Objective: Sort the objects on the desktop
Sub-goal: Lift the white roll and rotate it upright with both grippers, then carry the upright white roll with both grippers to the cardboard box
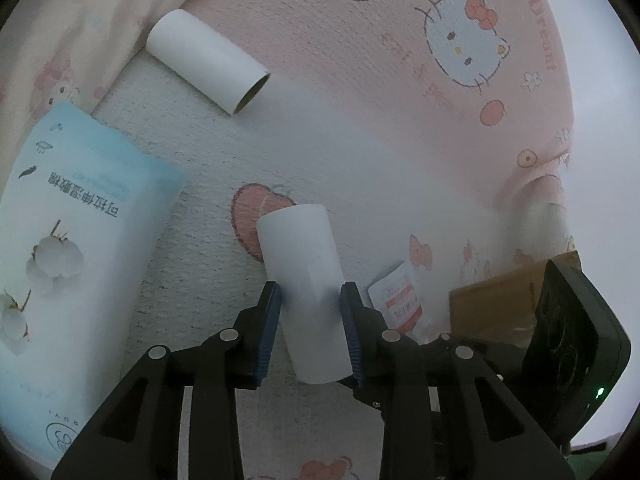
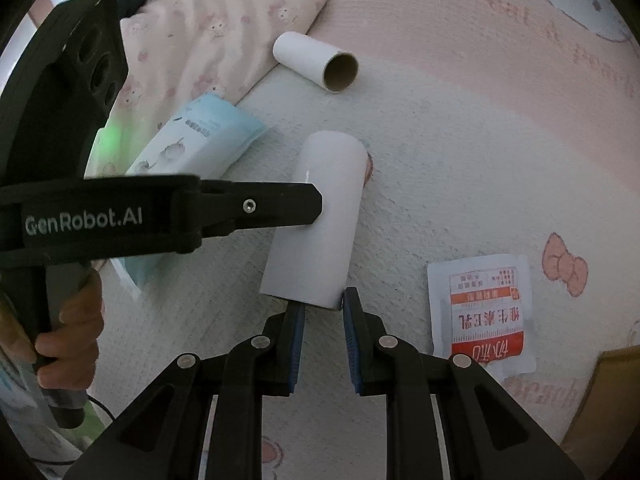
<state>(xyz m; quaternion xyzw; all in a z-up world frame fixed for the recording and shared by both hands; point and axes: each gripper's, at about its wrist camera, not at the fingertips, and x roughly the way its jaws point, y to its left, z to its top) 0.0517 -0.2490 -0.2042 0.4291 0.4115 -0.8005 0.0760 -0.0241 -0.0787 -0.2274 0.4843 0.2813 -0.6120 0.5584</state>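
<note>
**2 tools on 1 tube**

The left tool (image 1: 310, 308) has a white cardboard tube (image 1: 304, 264) between its fingers. The blue pads (image 1: 274, 320) lie against both sides of the tube at a middling width, about halfway along it. The tube points away from this tool and leans a little to its left. It sits over a pink-and-white cloth printed with cartoon cats (image 1: 360, 140).

The right tool (image 2: 323, 304) comes in from the tube's near end. Its jaws are drawn in as narrow as they go, with a slim gap between the pads. The tips touch the tube's lower rim, but I cannot tell whether they pinch it. A hand (image 2: 72, 332) grips the left tool's handle, low on the right tool's left.

Far ahead of the left tool and to its left lies a 2nd white cardboard tube (image 1: 208, 60) on its side, next to a pale pink printed pillow (image 2: 224, 20). Nearer on that side is a light-blue packet printed with cotton bolls (image 1: 80, 220). Just right of the right tool's fingers lies a flat white sachet with a red-orange label (image 2: 480, 312). Beyond it, at the far right, is the edge of a brown cardboard box (image 2: 608, 400).
</note>
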